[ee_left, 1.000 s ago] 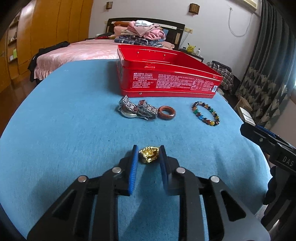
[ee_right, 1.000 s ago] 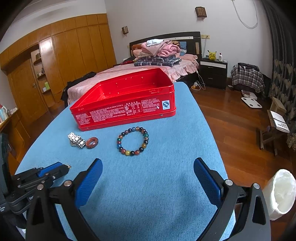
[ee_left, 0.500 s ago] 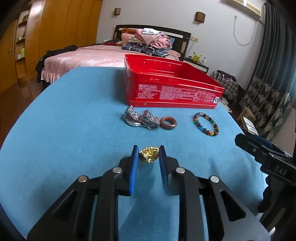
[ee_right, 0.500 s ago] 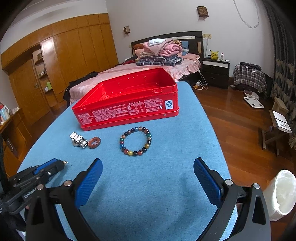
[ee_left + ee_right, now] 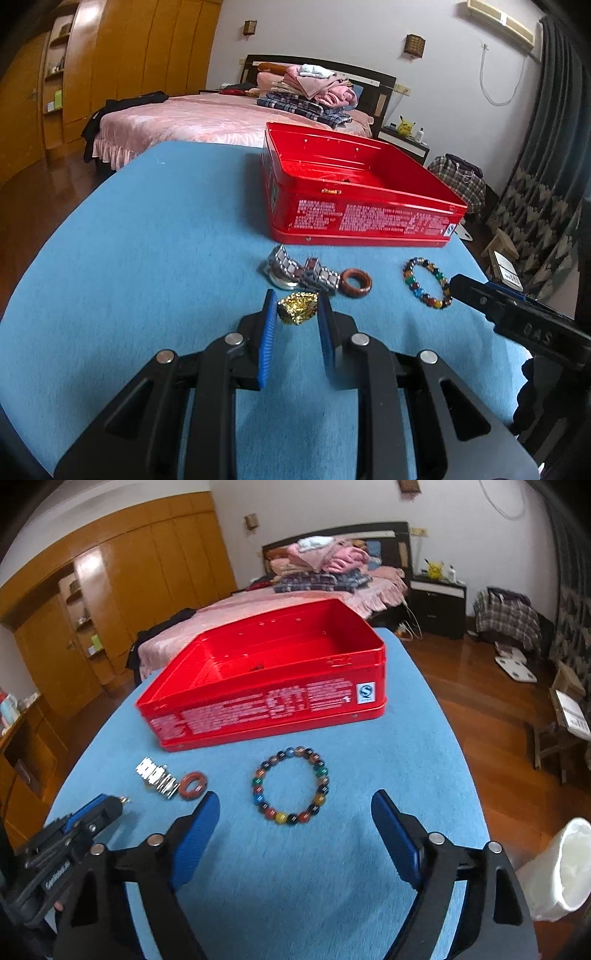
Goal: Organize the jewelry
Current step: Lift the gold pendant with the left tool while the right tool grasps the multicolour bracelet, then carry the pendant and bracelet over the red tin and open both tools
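Blue-covered desk (image 5: 147, 240), L to R. L tongs (image 5: 297, 314) closed on gold ornament (image 5: 297, 312): both blue pads press its sides; it looks lifted a little off the cloth, can't be sure. Just beyond the tips, metal-link watch (image 5: 295, 275) lies flat on desk, w/ red-brown ring (image 5: 355, 282) touching or nearly touching its R end. Further R, multicolour bead bracelet (image 5: 290, 785) also flat on cloth, apart from the ring, sitting just ahead of R tongs (image 5: 293, 821). R tongs open, nothing between pads; jaws have just been closing from wider, but bracelet lies beyond the pads, untouched. Red tin (image 5: 280, 705) sits at far side of desk, behind all pieces, lid off, open top. Interior mostly bare red; one small dark speck near the near wall inside, too small to ID. Progress, judged: early. No piece of jewelry clearly in the tin. Ornament is in hand, prob. 1st item headed for the tin. Left to do: carry ornament over the tin's near wall and let go; then watch, ring, bracelet, 3 pcs on cloth. R tongs look lined up for bracelet, so that may go alongside. Bed w/ folded clothes, wardrobe in bkgd, not relevant.
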A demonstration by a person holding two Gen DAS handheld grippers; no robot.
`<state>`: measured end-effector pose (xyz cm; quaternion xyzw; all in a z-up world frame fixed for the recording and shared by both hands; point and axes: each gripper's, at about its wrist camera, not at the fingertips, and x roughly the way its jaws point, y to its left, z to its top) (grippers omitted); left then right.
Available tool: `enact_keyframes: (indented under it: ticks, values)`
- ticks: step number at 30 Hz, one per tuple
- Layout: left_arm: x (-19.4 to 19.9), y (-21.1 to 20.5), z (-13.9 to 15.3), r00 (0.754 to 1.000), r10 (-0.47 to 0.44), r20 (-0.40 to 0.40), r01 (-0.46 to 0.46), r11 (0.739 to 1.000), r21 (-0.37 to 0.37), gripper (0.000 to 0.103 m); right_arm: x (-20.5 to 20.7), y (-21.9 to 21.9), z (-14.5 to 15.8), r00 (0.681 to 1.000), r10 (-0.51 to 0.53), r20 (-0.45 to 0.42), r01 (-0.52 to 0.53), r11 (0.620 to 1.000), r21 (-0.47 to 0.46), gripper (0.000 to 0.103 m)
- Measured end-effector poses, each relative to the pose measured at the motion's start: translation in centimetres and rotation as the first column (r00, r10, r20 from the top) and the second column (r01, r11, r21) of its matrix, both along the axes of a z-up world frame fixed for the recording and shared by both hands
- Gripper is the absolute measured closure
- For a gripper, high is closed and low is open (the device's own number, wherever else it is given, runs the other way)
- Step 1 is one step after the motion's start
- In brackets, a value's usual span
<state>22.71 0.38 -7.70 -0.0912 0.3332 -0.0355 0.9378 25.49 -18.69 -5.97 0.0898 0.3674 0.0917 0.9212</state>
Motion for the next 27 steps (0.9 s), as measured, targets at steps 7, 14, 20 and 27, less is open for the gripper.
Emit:
enact_keyframes:
  ticks: [7,14,20,27]
  values:
    - [1.4,-0.4,1.1,1.000,0.000,0.023,0.000,1.000,-0.002,0.082,2.1,-0.3,-0.5,0.999,-0.009,-0.048,0.009,1.000,-0.006,0.048]
    - [2.6,-0.8,1.4,1.000,-0.007,0.022,0.007,1.000,0.000,0.082,3.0,0.4,-1.5,0.996,0.019,-0.090,-0.021,1.000,-0.019,0.067]
    - [3.2,-1.0,1.0,1.000,-0.011,0.001,0.011,1.000,-0.002,0.082,3.4,0.5,-1.8,0.994,0.021,-0.107,-0.026,0.999,-0.044,0.083]
    - [3.2,-1.2,1.1,1.000,-0.020,-0.006,0.020,1.000,0.010,0.082,3.4,0.0,-1.9,0.994,0.024,-0.107,-0.028,0.999,-0.036,0.095]
